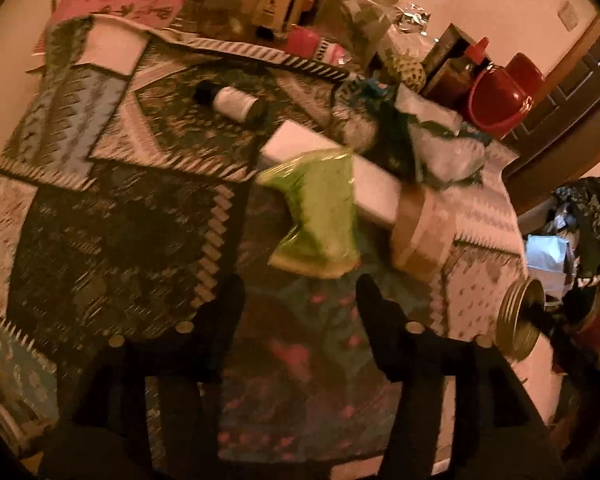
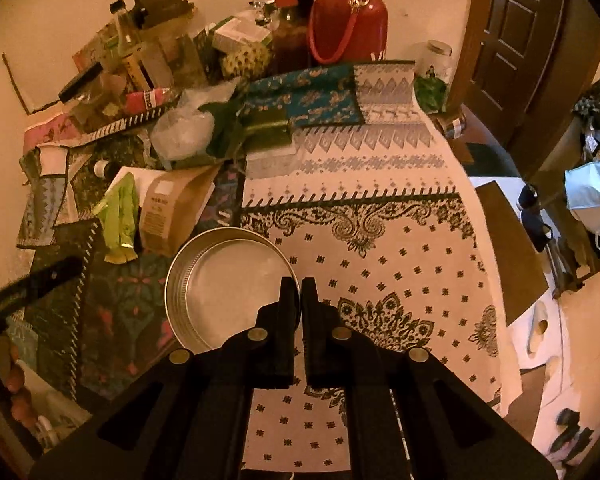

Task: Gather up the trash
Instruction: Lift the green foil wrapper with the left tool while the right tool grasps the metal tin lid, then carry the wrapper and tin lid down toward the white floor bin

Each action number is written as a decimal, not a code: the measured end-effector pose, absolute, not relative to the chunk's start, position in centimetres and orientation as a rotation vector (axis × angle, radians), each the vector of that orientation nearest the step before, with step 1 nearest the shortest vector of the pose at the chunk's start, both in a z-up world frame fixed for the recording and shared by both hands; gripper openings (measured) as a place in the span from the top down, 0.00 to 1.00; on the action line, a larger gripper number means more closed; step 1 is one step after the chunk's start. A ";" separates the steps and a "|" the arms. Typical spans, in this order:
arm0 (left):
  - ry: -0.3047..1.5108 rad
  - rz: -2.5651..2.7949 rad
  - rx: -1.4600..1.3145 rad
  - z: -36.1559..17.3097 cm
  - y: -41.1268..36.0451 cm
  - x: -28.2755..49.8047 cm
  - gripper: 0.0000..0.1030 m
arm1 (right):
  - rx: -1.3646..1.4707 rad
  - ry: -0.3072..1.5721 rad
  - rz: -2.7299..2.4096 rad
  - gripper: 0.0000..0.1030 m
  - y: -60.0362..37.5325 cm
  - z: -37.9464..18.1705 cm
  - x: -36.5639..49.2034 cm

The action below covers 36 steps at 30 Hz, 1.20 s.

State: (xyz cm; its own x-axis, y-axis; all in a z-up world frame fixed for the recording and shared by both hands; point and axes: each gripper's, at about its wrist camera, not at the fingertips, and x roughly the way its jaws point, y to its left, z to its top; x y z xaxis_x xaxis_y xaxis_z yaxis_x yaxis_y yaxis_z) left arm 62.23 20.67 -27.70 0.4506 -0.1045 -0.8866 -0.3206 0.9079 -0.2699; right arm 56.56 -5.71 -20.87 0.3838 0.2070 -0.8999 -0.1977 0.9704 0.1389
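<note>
While my right gripper (image 2: pixel 301 296) pinches the metal lid (image 2: pixel 224 288) by its rim, my left gripper (image 1: pixel 300 304) gapes empty; next, I judge, comes the green wrapper (image 1: pixel 316 208).

Right gripper (image 2: pixel 299 286) clamped on the rim of a round metal lid (image 2: pixel 220 288), lid hanging to the left of the jaws, inner face toward the camera. Below: table (image 2: pixel 380 216) in patterned cloths. Left of lid: green wrapper (image 2: pixel 120 220), brown paper pouch (image 2: pixel 172 212) just beside it. Red flask (image 2: pixel 348 20) among clutter at the far edge.
</note>
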 end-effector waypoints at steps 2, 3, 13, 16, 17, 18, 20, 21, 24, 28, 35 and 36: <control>1.123 0.144 -0.428 -28.3 20.0 63.9 0.36 | 0.010 1.142 0.261 0.97 -6.0 -20.5 56.8; 1.134 0.153 -0.421 -28.7 19.8 64.7 0.36 | 0.009 1.138 0.263 0.97 -6.2 -20.3 57.0; 1.144 0.304 -0.336 -32.0 18.8 69.2 0.58 | -0.025 1.145 0.283 0.97 -7.4 -20.4 57.8; 1.139 0.280 -0.333 -31.8 19.1 68.9 0.71 | -0.025 1.148 0.278 0.97 -7.6 -20.4 57.6; 1.130 0.256 -0.339 -31.5 19.2 68.6 0.73 | -0.023 1.147 0.276 0.97 -7.6 -20.3 57.6; 1.120 0.245 -0.331 -31.0 19.2 68.2 0.74 | -0.019 1.144 0.272 0.97 -7.6 -20.2 57.4; 1.092 0.211 -0.317 -29.8 19.2 67.1 0.76 | -0.008 1.132 0.264 0.97 -7.6 -19.7 56.9; 1.077 0.192 -0.315 -29.1 19.2 66.4 0.76 | -0.002 1.125 0.259 0.97 -7.6 -19.4 56.7; 1.031 0.138 -0.291 -26.6 19.2 63.9 0.77 | 0.018 1.092 0.241 0.97 -7.3 -18.2 55.6; 0.957 0.063 -0.252 -22.3 19.2 60.4 0.77 | 0.048 1.036 0.215 0.97 -6.8 -16.0 53.6; 0.822 -0.030 -0.195 -15.2 18.9 53.4 0.77 | 0.088 0.905 0.180 0.97 -6.1 -11.1 48.4; 0.806 -0.042 -0.192 -14.4 18.8 52.5 0.77 | 0.090 0.890 0.179 0.97 -6.0 -10.5 47.7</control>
State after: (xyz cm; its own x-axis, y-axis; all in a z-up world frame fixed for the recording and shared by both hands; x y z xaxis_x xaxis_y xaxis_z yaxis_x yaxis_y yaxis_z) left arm 52.46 18.81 -14.41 0.6922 -0.1101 -0.7132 -0.0361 0.9818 -0.1865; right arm 47.74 -6.01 -10.49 0.6157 0.1921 -0.7642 -0.1177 0.9814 0.1518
